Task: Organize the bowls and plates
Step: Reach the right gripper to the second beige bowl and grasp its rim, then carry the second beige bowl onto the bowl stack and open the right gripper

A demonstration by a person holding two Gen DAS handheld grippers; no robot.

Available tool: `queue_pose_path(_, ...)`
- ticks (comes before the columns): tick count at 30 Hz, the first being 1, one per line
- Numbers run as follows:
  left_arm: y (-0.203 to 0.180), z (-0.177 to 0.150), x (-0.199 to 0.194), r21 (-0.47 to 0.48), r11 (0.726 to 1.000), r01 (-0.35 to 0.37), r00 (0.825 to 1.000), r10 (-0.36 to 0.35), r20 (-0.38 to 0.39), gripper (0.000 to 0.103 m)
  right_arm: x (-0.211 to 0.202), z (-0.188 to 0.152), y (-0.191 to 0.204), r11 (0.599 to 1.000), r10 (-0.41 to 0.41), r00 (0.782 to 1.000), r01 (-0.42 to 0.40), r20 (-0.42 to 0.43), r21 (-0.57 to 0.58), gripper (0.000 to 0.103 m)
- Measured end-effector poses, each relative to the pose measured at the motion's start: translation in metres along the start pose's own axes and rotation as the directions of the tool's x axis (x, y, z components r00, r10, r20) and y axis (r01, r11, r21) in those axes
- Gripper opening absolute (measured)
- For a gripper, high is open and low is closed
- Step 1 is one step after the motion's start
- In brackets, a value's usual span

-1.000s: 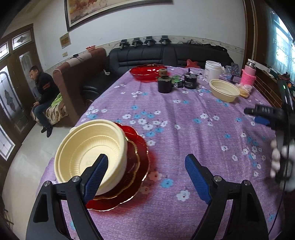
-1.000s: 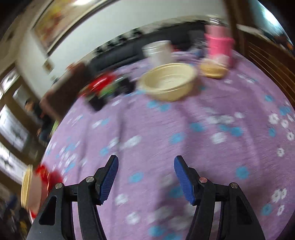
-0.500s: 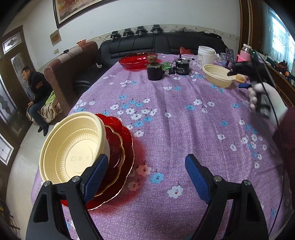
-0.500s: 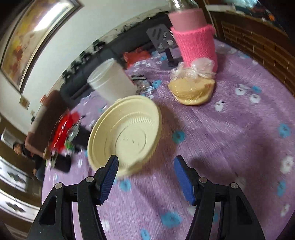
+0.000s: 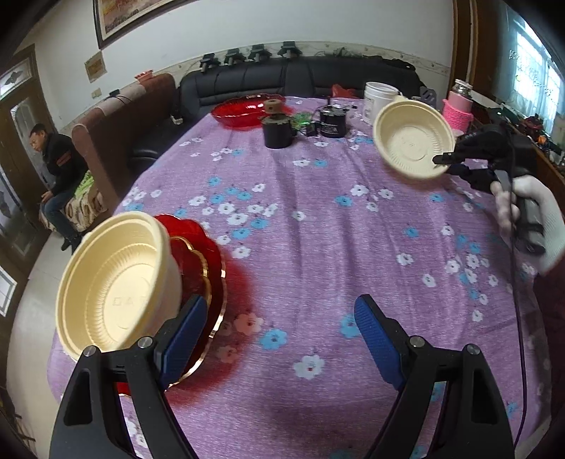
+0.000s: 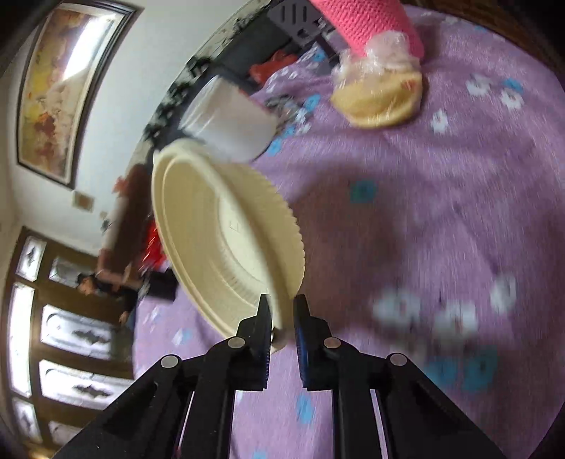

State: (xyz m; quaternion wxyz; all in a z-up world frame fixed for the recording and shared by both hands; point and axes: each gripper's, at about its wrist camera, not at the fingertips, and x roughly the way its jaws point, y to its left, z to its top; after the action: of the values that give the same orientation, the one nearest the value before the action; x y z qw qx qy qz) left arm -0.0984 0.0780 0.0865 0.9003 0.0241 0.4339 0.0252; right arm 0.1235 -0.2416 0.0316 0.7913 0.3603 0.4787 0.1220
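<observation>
Right gripper (image 6: pixel 282 310): jaws drawn nearly together, clamped on the near rim of a cream bowl (image 6: pixel 226 243). The bowl was tipped on edge, its inside facing about 9 o'clock in the right wrist view, clear of the purple flowered tablecloth (image 6: pixel 441 212). The view was motion-blurred. In the left wrist view the same gripper (image 5: pixel 441 160) sat at about 2 o'clock, held in a white-gloved hand (image 5: pixel 529 219), with the bowl (image 5: pixel 411 141) lifted above the cloth and its opening turned toward the camera.

Left gripper (image 5: pixel 279 328): jaws wide apart, nothing between them, hovering over the near edge of the table. Its left finger (image 5: pixel 183 332) overlapped the edge of a stack at about 9 o'clock: a second cream bowl (image 5: pixel 116 286) resting on red plates (image 5: pixel 204 254), the upper one gold-rimmed. Whether the finger touched the stack could not be told.

Farther out, toward 12 o'clock on the cloth (image 5: pixel 317 229): a black mug (image 5: pixel 277 132) with a brown piece on top, a black canister (image 5: pixel 332 123), a large red dish (image 5: pixel 243 111), and a white tub (image 5: pixel 379 100). At about 1 o'clock, a bottle in a pink knitted sleeve (image 5: pixel 457 111). In the right wrist view, a plastic-wrapped yellow item (image 6: pixel 381 95) lay just beside the pink sleeve (image 6: pixel 367 24), with the white tub (image 6: pixel 229 120) behind the held bowl.

A black sofa (image 5: pixel 300 81) ran behind the table. A man (image 5: pixel 56 169) sat at about 9 o'clock.
</observation>
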Motion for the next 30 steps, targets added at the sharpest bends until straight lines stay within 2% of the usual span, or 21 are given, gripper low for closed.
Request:
queue_pose_path(5, -0.005, -0.003, -0.003, -0.019, 0.998, 0.065, 0.998, -0.066, -0.019, 0.085, -0.027, -0.036, -0.001, 0.993, 0.119, 0.988, -0.120, -0.099, 0.000, 0.013)
queue_pose_path(8, -0.007, -0.003, -0.002, -0.033, 0.995, 0.094, 0.995, -0.095, -0.031, 0.085, -0.030, -0.064, -0.002, 0.993, 0.110, 0.973, -0.115, -0.201, -0.013, 0.013)
queue_pose_path(11, -0.007, -0.001, 0.005, -0.070, 0.985, 0.156, 0.985, -0.160, -0.062, 0.085, -0.026, -0.090, -0.002, 0.993, 0.092, 0.953, -0.107, -0.289, -0.039, 0.014)
queue_pose_path(13, -0.009, 0.002, 0.010, -0.090, 0.979, 0.181, 0.979, -0.188, -0.077, 0.085, -0.024, -0.101, 0.000, 0.992, 0.078, 0.948, -0.105, -0.310, -0.071, 0.016)
queue_pose_path(16, -0.017, 0.007, 0.015, -0.083, 0.981, 0.177, 0.980, -0.184, -0.077, 0.085, -0.026, -0.113, 0.009, 0.984, 0.021, 0.962, -0.068, -0.273, -0.165, 0.016)
queue_pose_path(21, -0.034, 0.018, 0.029, -0.054, 0.985, 0.167, 0.981, -0.171, -0.091, 0.085, -0.034, -0.123, 0.021, 0.963, -0.026, 0.988, -0.017, -0.154, -0.269, 0.040)
queue_pose_path(30, -0.044, 0.035, 0.078, -0.109, 0.973, 0.203, 0.958, -0.220, -0.182, 0.085, -0.034, -0.135, 0.015, 0.946, -0.074, 0.991, 0.033, -0.114, -0.323, 0.040)
